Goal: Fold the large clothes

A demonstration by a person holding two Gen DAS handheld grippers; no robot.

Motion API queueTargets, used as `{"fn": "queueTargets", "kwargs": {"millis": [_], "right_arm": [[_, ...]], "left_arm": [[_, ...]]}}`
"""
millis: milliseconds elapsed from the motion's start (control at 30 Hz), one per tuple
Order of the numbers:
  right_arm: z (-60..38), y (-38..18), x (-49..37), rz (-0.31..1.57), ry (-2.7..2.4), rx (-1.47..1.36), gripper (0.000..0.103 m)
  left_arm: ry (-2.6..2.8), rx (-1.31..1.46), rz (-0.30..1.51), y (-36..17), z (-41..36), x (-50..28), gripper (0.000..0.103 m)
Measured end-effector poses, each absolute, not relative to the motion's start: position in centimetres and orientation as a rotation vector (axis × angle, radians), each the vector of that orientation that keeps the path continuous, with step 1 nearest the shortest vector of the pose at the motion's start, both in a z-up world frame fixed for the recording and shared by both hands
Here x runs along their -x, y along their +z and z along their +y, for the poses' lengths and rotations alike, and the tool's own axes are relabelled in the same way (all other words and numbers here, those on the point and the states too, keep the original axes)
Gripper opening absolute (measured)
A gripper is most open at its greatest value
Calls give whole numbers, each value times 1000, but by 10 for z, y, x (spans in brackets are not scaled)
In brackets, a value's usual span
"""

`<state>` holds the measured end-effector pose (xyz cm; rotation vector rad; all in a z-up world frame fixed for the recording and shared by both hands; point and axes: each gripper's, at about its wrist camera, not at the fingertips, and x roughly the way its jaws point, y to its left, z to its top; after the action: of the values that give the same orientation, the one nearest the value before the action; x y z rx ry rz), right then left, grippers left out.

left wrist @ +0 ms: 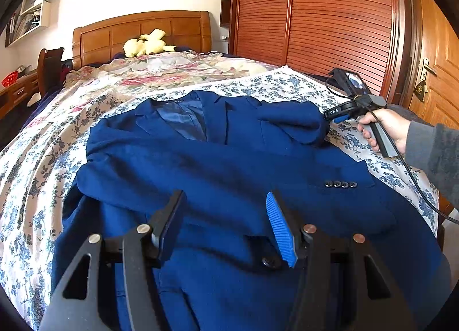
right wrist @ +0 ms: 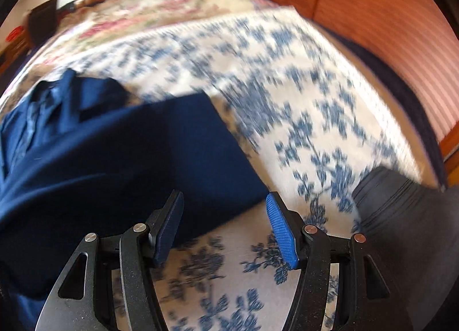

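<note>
A dark blue blazer [left wrist: 218, 164] lies face up on the bed's blue floral sheet [left wrist: 34, 170], collar toward the headboard. One sleeve [left wrist: 289, 121] is folded over the chest, and a cuff with several buttons [left wrist: 341, 184] lies lower right. My left gripper [left wrist: 225, 196] hovers open over the blazer's lower front, with nothing between its fingers. My right gripper [left wrist: 332, 117], held by a hand [left wrist: 384, 130], sits at the blazer's right shoulder edge. The blurred right wrist view shows that right gripper [right wrist: 225, 196] open over the blazer's edge [right wrist: 143, 159] and the sheet [right wrist: 301, 118], gripping nothing.
A yellow plush toy [left wrist: 146, 42] lies by the wooden headboard [left wrist: 137, 29] on a pink floral quilt [left wrist: 160, 70]. A slatted wardrobe [left wrist: 315, 15] and a door [left wrist: 436, 72] stand right of the bed. A chair [left wrist: 50, 64] stands at the left. A cable [left wrist: 416, 184] trails from the right gripper.
</note>
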<state>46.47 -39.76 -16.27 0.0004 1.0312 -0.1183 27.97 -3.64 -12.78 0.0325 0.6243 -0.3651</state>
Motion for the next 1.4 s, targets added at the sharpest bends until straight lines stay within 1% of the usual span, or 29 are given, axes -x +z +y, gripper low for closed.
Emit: {"fn": "queueTargets", "kwargs": {"millis": [100, 200, 233, 267, 300, 333, 367, 533, 1000, 1200, 1400], "right_arm": [[-403, -171, -464, 1026, -112, -38, 62], [-396, -172, -463, 1008, -119, 15, 61], [-392, -172, -463, 1002, -101, 35, 49], [-387, -170, -462, 996, -75, 60, 32], [-383, -169, -462, 994, -52, 80, 20], [-376, -167, -460, 998, -22, 96, 10], [-370, -166, -457, 1001, -6, 114, 6], [-340, -138, -434, 925, 76, 154, 5], [-252, 7, -333, 614, 320, 168, 4], [-203, 36, -290, 549, 459, 176, 4], [-164, 39, -253, 560, 593, 182, 4]], "left_arm": [[-364, -34, 632, -128, -37, -280, 57], [-359, -36, 632, -127, -38, -279, 57], [-357, -38, 633, -127, -37, -278, 57], [-354, -40, 633, -126, -37, -277, 57], [-351, -41, 634, -126, -37, -276, 57], [-347, -43, 634, -124, -37, -274, 57], [-345, -47, 632, -122, -37, -272, 57], [-333, -54, 629, -115, -31, -259, 57], [-278, -54, 520, -57, -5, -192, 57], [-231, -32, 508, -45, 14, -167, 57], [-203, -14, 497, -39, 29, -148, 57]]}}
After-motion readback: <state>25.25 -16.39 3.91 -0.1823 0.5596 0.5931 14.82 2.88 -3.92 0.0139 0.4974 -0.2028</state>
